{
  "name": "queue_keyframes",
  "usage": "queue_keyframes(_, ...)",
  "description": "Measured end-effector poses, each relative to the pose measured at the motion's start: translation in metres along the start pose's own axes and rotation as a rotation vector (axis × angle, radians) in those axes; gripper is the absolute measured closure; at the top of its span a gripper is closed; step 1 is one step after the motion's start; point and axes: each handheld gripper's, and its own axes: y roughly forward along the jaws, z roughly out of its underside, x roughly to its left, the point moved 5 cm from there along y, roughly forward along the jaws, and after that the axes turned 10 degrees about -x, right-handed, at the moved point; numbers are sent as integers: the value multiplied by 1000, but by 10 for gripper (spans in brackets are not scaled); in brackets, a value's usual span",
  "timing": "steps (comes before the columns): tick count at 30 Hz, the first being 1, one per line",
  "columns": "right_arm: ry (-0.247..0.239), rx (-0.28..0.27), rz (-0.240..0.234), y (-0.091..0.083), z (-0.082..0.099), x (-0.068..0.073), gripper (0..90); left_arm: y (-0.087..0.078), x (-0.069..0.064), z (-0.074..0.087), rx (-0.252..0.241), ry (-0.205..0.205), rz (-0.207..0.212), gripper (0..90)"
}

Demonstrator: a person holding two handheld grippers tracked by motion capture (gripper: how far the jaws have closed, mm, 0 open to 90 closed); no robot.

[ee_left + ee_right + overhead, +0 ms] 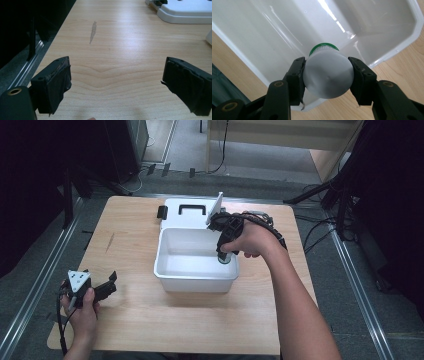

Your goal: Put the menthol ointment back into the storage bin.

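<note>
My right gripper point(225, 254) is shut on a grey cylindrical container with a green cap point(327, 75), cap end pointing down into the white plastic bin point(170, 270). In the right gripper view both black pads press the container's sides above the bin's inner wall point(274, 30). In the high view the container point(225, 258) hangs at the bin's right side, just inside the rim. My left gripper point(106, 286) rests at the table's near left corner, held in a hand, jaws open with bare wood between them point(115, 80).
The bin's white lid point(187, 212) with a black handle lies flat behind the bin; its corner point(185, 12) appears in the left gripper view. A black clip point(162, 212) sits beside the lid. The wooden table point(130, 315) ends close to my left hand.
</note>
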Motion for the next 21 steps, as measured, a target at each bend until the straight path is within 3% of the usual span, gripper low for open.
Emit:
queue_keyframes(5, -33, -8, 0, 8, -1, 0, 517, 0, 0, 0, 1, 0, 0, 89)
queue_keyframes(11, -124, -20, 8, 21, -1, -3, 517, 0, 0, 0, 1, 0, 1, 89)
queue_keyframes(21, -200, -7, -1, 38, -2, -3, 517, 0, 0, 0, 1, -2, 1, 89)
